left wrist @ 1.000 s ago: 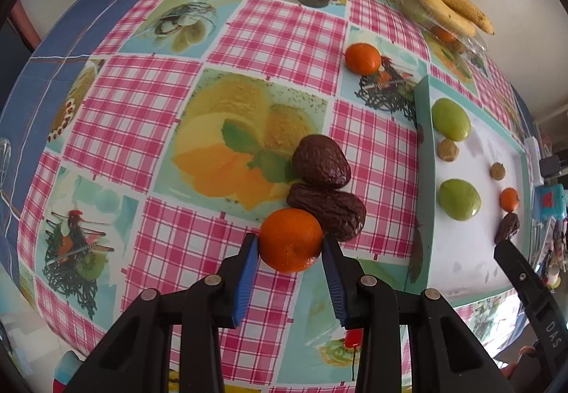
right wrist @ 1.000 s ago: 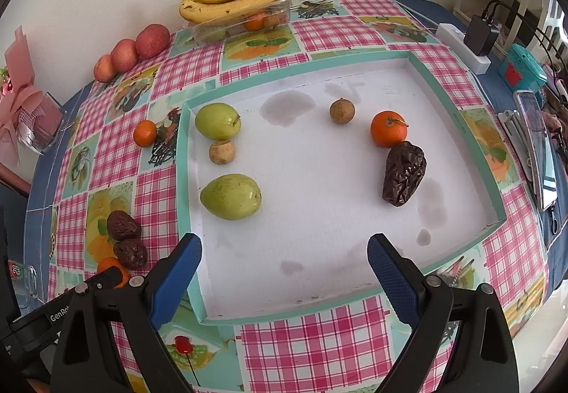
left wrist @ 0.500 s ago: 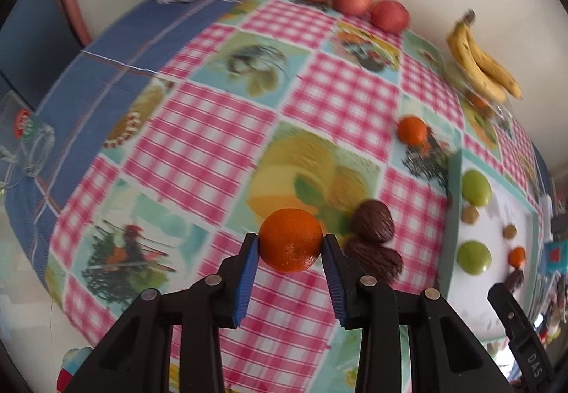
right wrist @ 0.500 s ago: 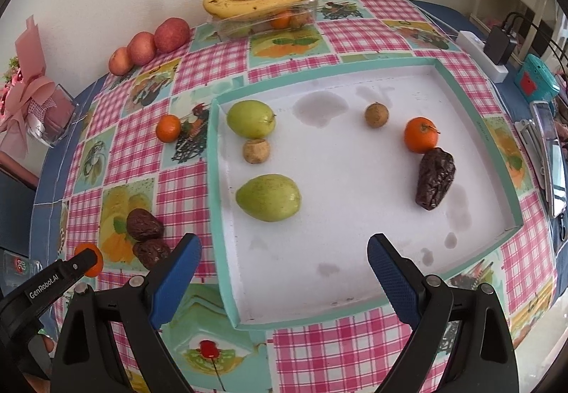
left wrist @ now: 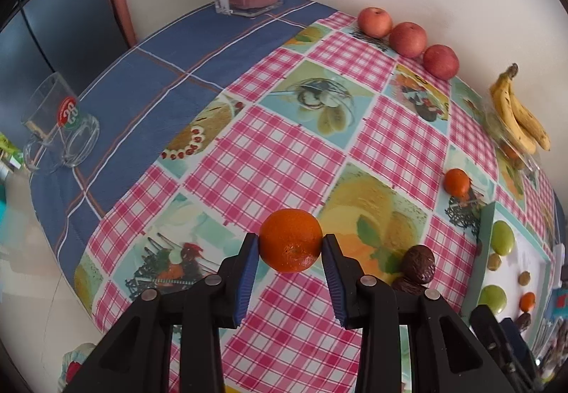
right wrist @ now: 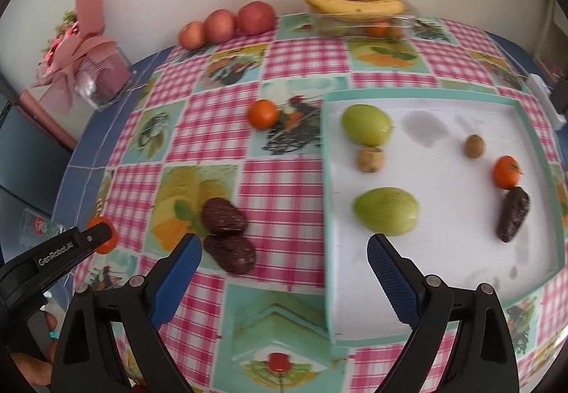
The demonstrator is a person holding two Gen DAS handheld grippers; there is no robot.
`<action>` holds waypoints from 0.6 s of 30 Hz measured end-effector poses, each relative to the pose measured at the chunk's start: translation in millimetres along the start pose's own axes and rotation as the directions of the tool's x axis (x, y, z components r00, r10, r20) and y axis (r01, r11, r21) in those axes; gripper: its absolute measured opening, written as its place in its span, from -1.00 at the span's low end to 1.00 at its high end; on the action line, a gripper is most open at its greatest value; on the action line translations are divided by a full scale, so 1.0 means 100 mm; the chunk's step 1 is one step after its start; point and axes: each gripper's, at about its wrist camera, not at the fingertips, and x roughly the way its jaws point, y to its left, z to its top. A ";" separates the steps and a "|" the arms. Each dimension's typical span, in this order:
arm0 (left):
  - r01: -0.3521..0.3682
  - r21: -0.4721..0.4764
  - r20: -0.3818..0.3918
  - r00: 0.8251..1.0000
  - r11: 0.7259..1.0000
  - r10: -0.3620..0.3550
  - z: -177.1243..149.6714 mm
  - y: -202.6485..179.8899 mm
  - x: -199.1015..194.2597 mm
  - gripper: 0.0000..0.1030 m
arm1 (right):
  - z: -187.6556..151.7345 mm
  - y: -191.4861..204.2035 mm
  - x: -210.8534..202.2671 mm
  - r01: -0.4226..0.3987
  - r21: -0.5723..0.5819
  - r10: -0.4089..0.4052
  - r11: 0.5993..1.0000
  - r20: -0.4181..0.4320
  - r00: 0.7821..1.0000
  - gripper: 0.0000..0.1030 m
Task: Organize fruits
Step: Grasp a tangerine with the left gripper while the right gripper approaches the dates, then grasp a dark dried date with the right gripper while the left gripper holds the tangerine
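Left gripper [left wrist: 290,245] is clamped on an orange [left wrist: 290,240], held clear of the tablecloth [left wrist: 269,151]; in the right wrist view only a sliver of that orange [right wrist: 103,233] shows behind the gripper's arm. Right gripper [right wrist: 284,260] stands wide apart and holds nothing. Two dates [right wrist: 227,233] lie touching on the cloth; in the left view the nearer one is largely hidden behind a finger. The tray [right wrist: 325,180] is cut off at the right. A second orange [right wrist: 262,114] sits just outside it.

The table [right wrist: 291,180] wears a pink-checked fruit-print cloth. Ahead of the right gripper [right wrist: 284,263] lie 2 dark fruits [right wrist: 227,230]; farther ahead, a tangerine [right wrist: 262,114], 3 apples [right wrist: 227,25] and a white tray [right wrist: 328,215].
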 end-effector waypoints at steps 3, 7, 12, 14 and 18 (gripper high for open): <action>0.005 -0.011 -0.009 1.000 1.000 -0.005 0.01 0.03 0.02 -0.25 | -0.01 0.14 0.08 -0.021 -0.043 0.021 0.999 -0.014 1.000 0.82; 0.007 -0.021 -0.021 1.000 1.000 -0.007 0.00 0.05 0.05 -0.25 | -0.03 0.25 0.19 -0.031 -0.073 0.028 0.997 -0.038 0.999 0.54; 0.019 -0.037 -0.040 0.999 0.999 -0.020 0.01 0.09 0.10 -0.25 | -0.06 0.31 0.37 -0.055 -0.078 0.048 0.995 -0.086 0.995 0.46; 0.021 -0.041 -0.045 0.999 0.999 -0.023 0.00 0.10 0.11 -0.25 | -0.07 0.33 0.43 -0.060 -0.084 0.051 0.995 -0.105 0.993 0.45; 0.025 -0.040 -0.054 0.998 0.999 -0.028 0.00 0.11 0.13 -0.25 | -0.10 0.37 0.51 -0.066 -0.095 0.053 0.993 -0.132 0.990 0.29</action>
